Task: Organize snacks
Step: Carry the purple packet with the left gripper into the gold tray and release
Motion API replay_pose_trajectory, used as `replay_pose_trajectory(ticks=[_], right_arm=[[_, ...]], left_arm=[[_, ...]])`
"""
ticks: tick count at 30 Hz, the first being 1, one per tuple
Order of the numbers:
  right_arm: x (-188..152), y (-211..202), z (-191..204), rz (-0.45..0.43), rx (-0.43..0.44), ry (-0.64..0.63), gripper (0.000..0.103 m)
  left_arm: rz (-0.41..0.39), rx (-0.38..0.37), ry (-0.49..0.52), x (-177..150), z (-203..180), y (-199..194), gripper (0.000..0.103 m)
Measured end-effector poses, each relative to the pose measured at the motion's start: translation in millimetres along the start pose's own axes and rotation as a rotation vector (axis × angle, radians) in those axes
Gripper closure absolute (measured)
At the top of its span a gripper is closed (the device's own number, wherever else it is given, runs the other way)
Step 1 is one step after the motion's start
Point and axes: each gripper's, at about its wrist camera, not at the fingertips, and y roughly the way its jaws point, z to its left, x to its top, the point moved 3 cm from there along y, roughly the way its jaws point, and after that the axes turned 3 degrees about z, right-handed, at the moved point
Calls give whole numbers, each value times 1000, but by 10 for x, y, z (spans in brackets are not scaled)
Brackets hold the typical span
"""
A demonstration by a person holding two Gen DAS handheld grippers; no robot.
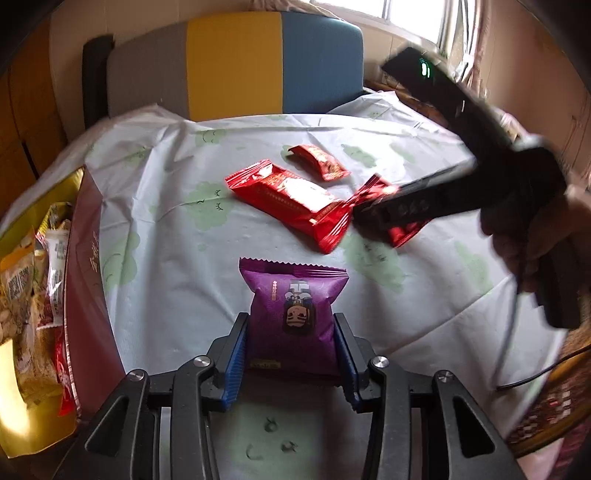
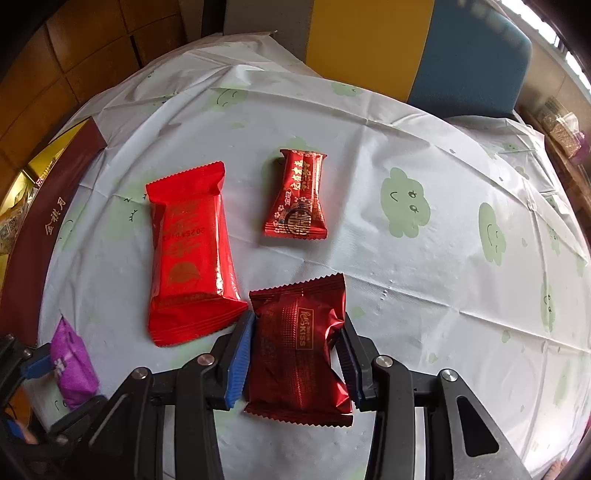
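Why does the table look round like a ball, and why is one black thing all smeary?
Both wrist views use a fisheye lens, which bends the tablecloth into a curve. In the left wrist view the right gripper is motion-blurred. The big red packet shows shiny glare in the right wrist view.

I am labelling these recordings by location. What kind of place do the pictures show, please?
Probably a room in a home: a table under a cloud-print tablecloth, a chair with grey, yellow and blue panels behind it, and a curtained window. A gift box of snacks stands at the table's edge.
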Motion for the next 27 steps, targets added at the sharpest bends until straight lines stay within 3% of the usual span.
replay_pose_trajectory(ticks=[3,7,14,18,27], right_arm=[[-28,-3,38,-6,-6,-6,60],[-57,-14,88,-14,-21,-16,60],[-68,-24,95,-18,-24,-14,60],[-65,-21,95,-18,-29,-16,60],[-60,-19,85,-19,-27,-13,60]], left_arm=[[-47,-26,-12,73,35,-257,59],[-125,-46,-110,232,368,-679,59],[-162,64,-448,263,1651,-1092,59],[-123,134,-636,140,2402,-1071,59],[6,175,-777,102,3204,-539,59]])
